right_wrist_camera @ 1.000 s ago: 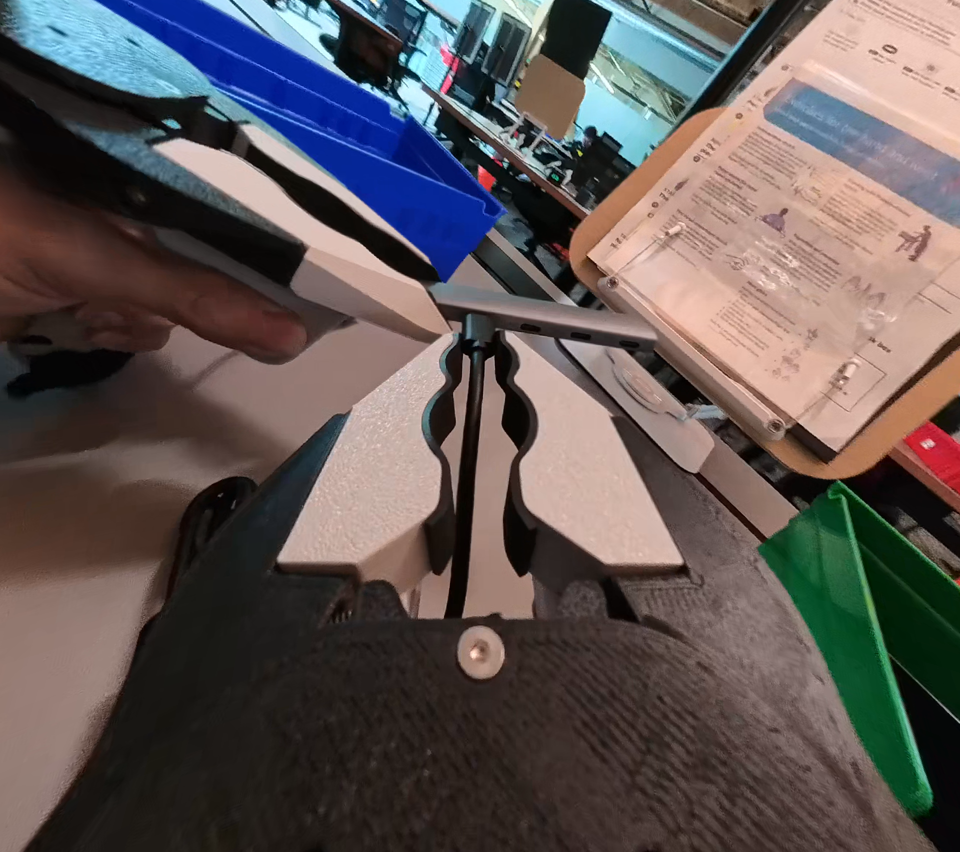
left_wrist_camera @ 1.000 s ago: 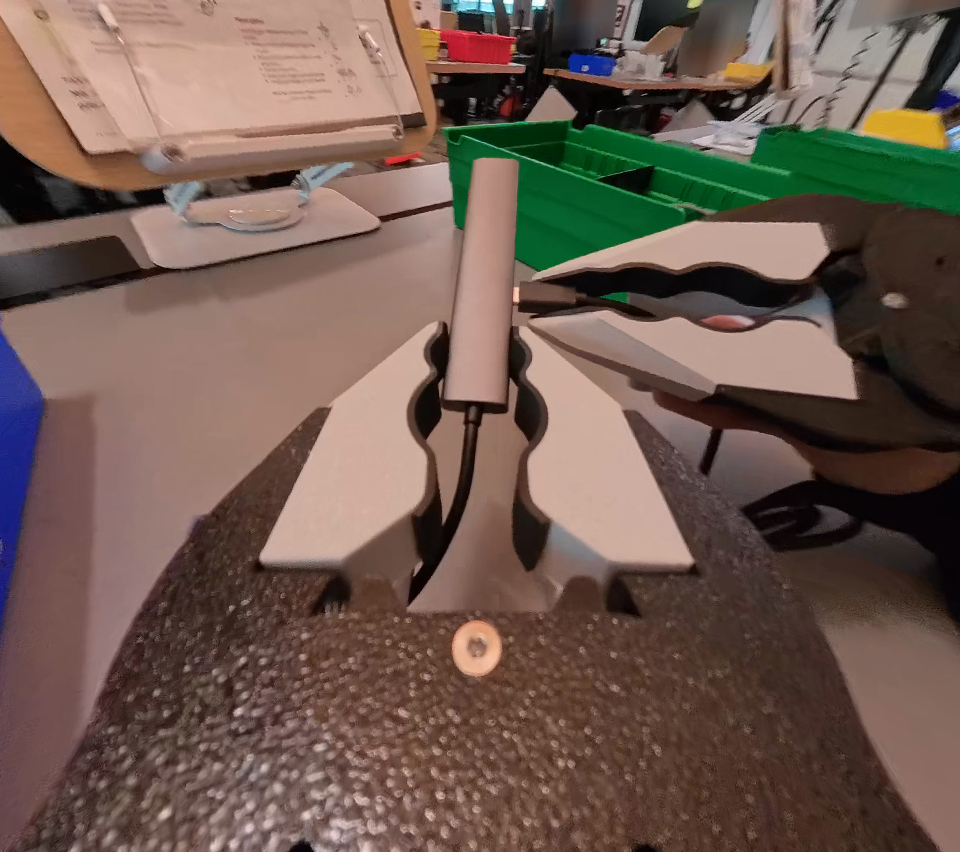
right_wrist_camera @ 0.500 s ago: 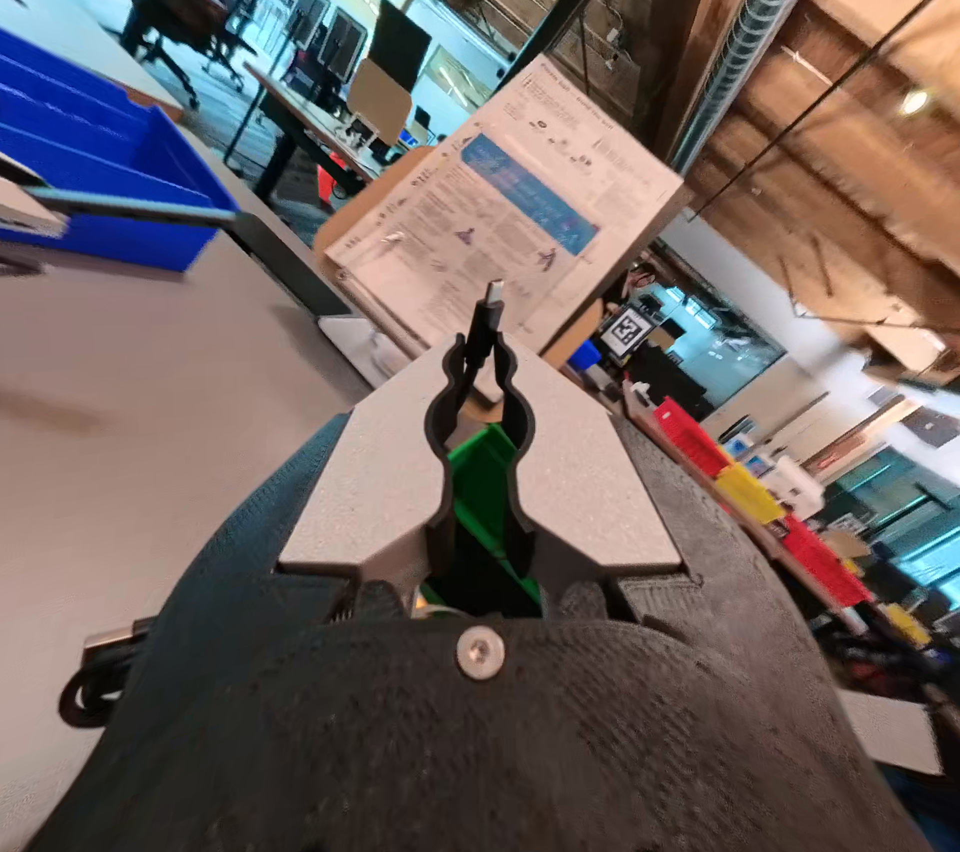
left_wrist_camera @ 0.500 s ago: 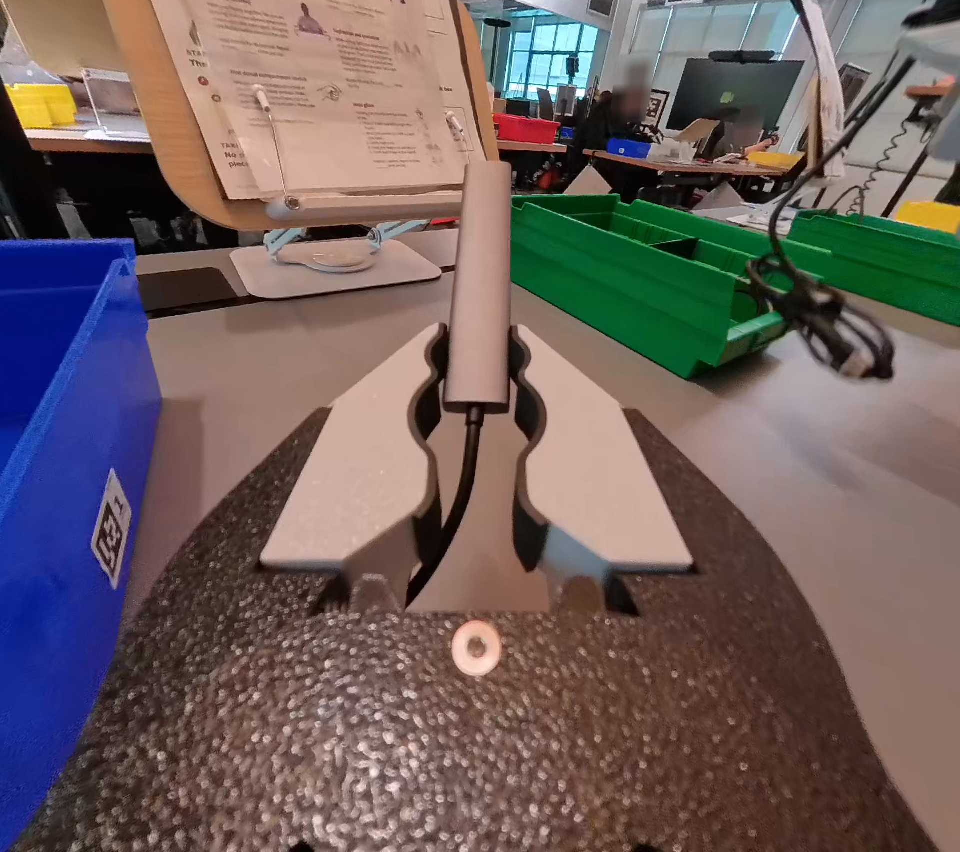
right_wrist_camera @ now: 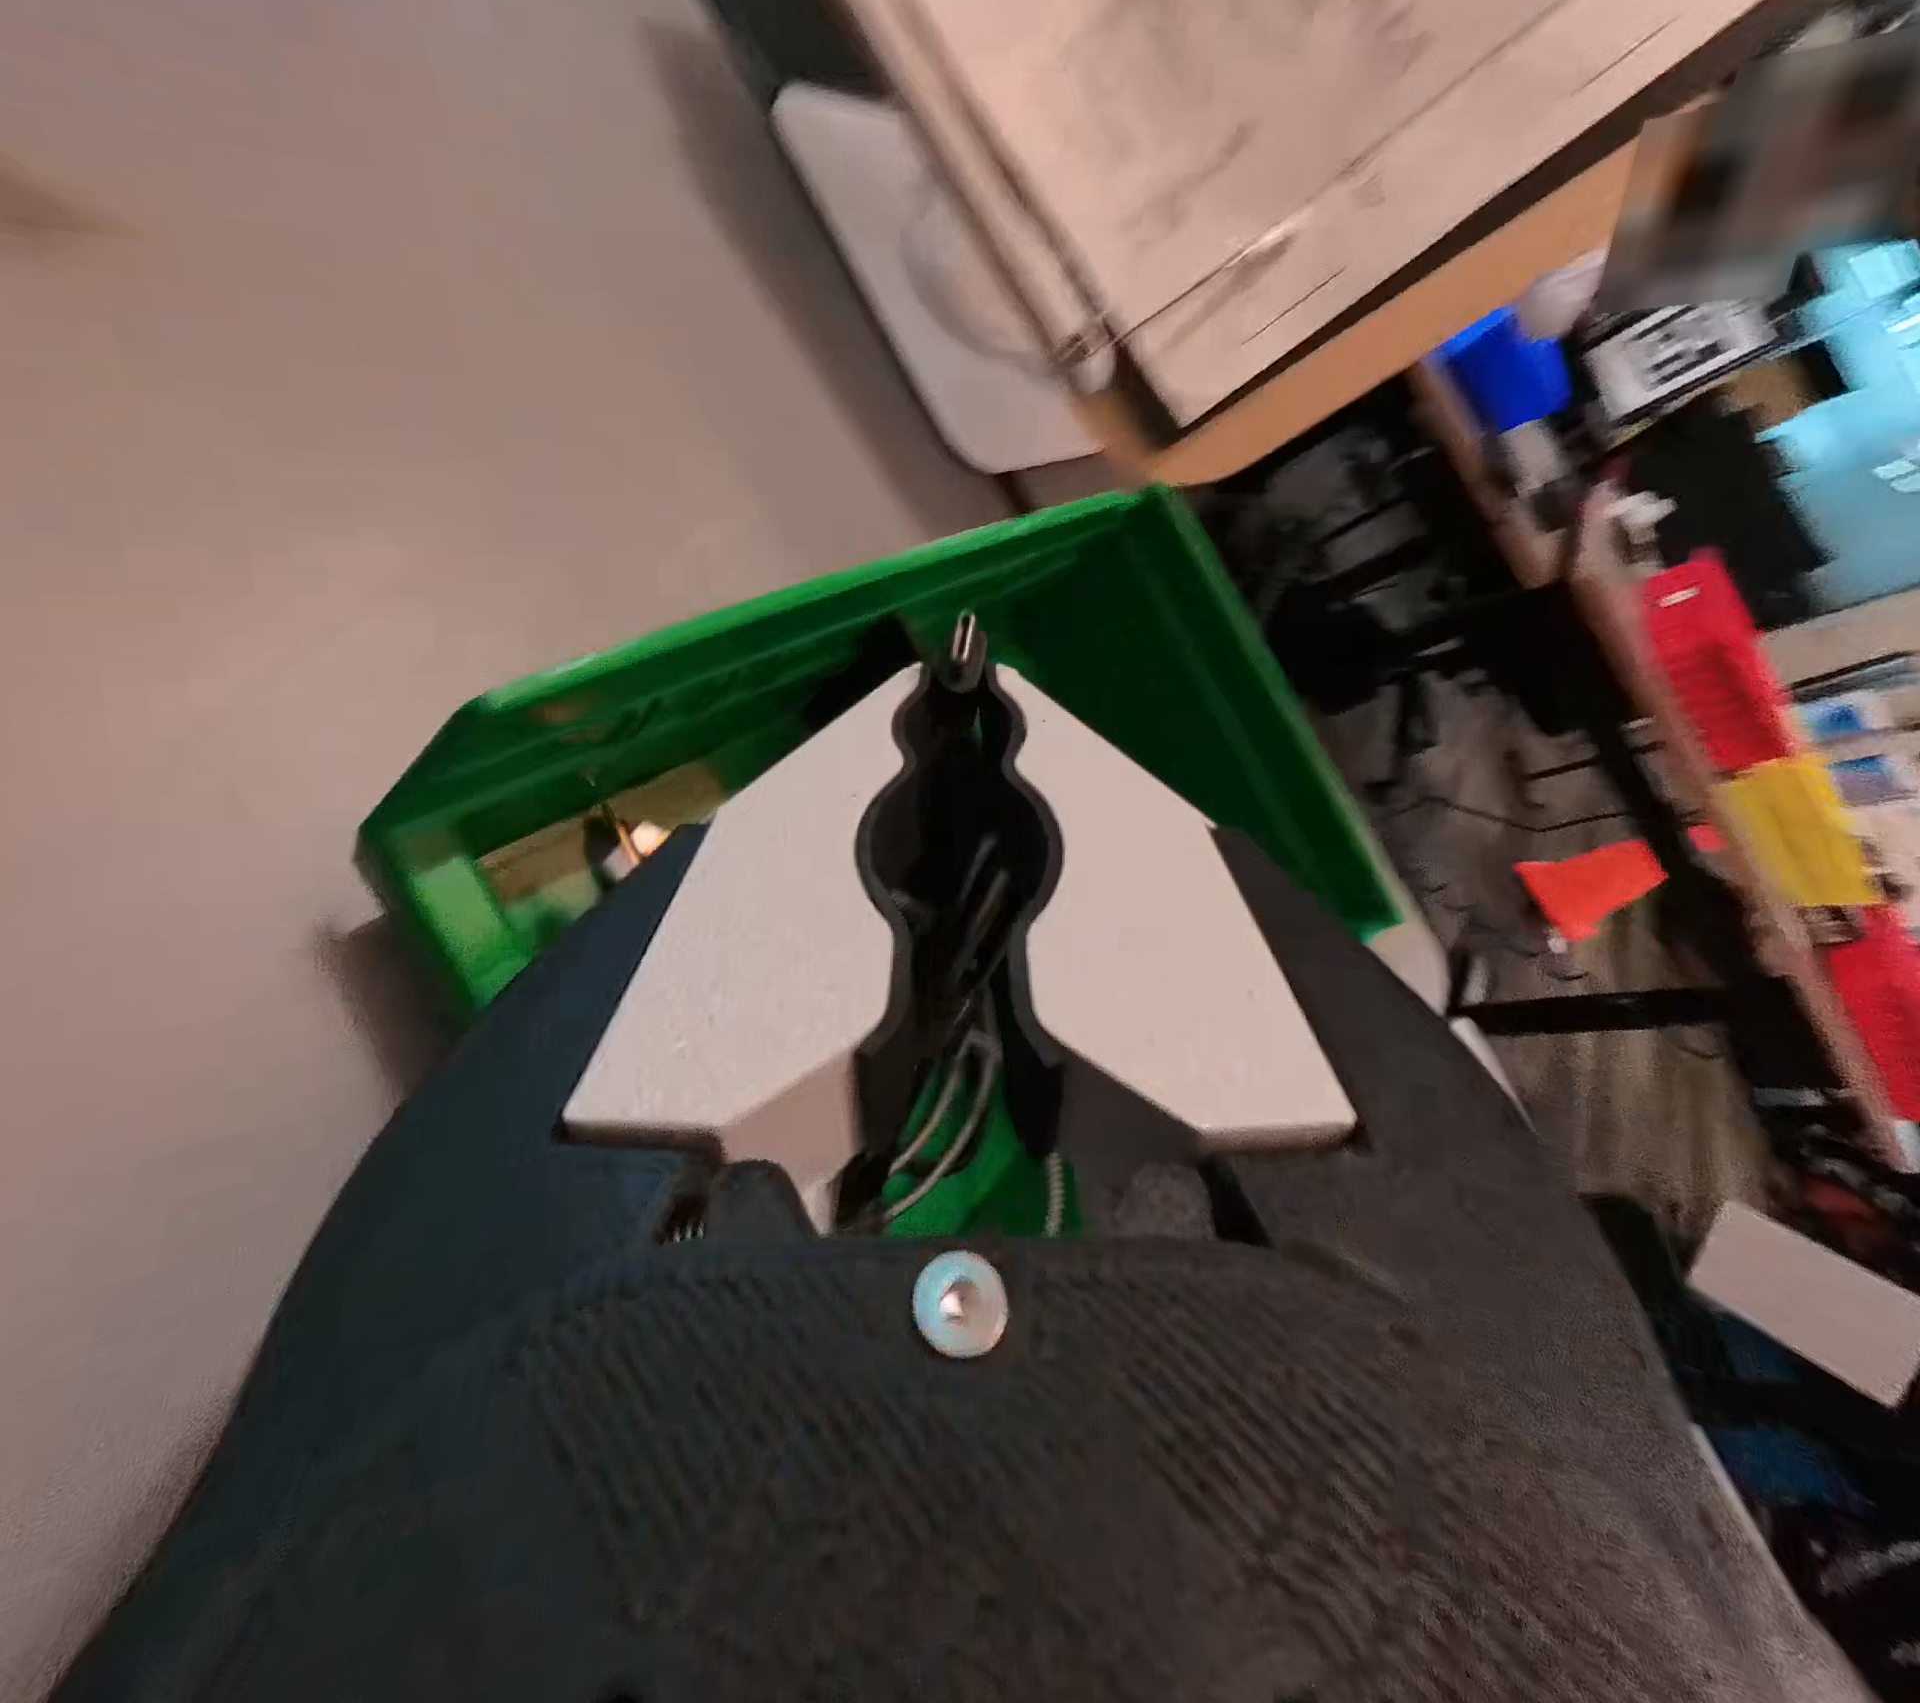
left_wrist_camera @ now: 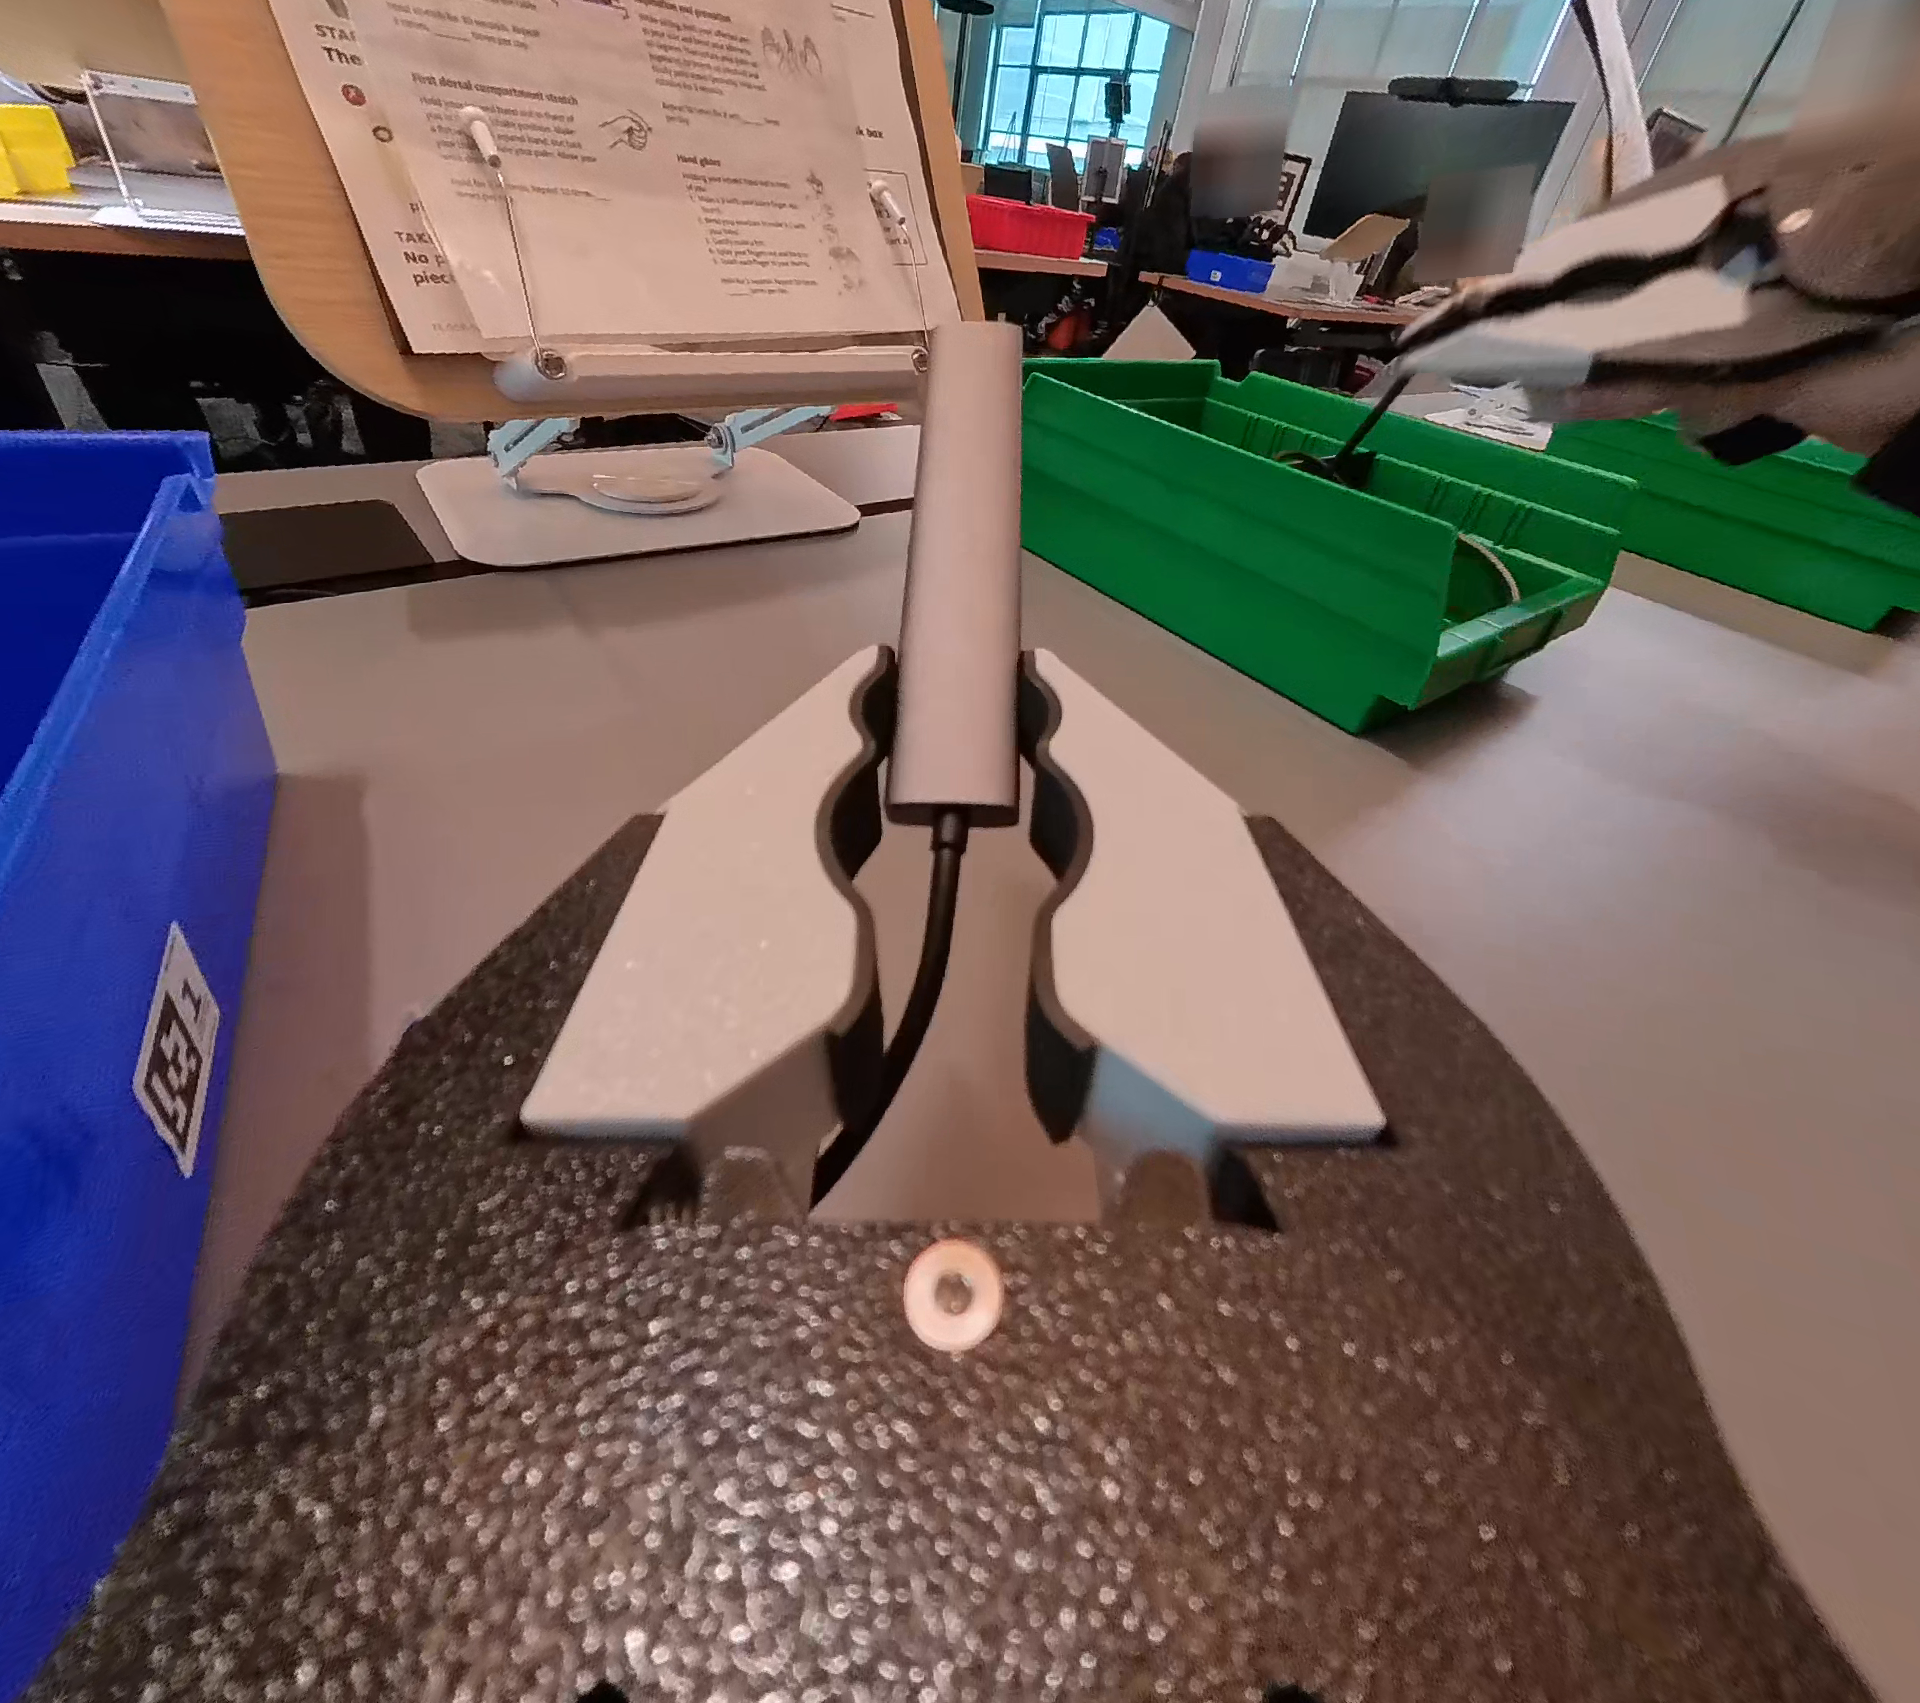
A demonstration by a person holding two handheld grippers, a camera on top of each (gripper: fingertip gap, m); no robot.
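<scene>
- My left gripper [left_wrist_camera: 956,718] is clamped on a slim grey metal hub bar [left_wrist_camera: 961,552]. The bar stands upright between the jaws, and its black lead [left_wrist_camera: 914,988] curls down behind them. That grip matches both earlier frames.
- A grey tabletop [left_wrist_camera: 623,697] is below and ahead of the left gripper. A blue plastic bin with a square code sticker [left_wrist_camera: 94,822] is close on its left. It was a sliver 1.0 s ago and is a full wall now.
- A wooden document stand carrying printed sheets [left_wrist_camera: 582,95] is ahead and slightly left, on a pale flat base. It sits higher and nearer in the view than before.
- A long green plastic bin [left_wrist_camera: 1247,541] is ahead-right of the left gripper.
- My right gripper [right_wrist_camera: 961,687] is pinched shut on a black cable with a small metal plug tip [right_wrist_camera: 964,651]. The plug pokes out just past the fingertips, and the rest of the cable bunches back between the jaws.
- 1.0 s ago the right gripper had that plug at the hub's side. Half a second ago it was lifted clear. Now it shows far right in the left view, over the green bin, with the cable running down into the bin.
- The right view is motion-blurred. The green bin's corner is directly under and ahead of the right fingertips, the tabletop is to their left, and the document stand is ahead-right.
- I can't tell if the cable touches the bin floor.
</scene>
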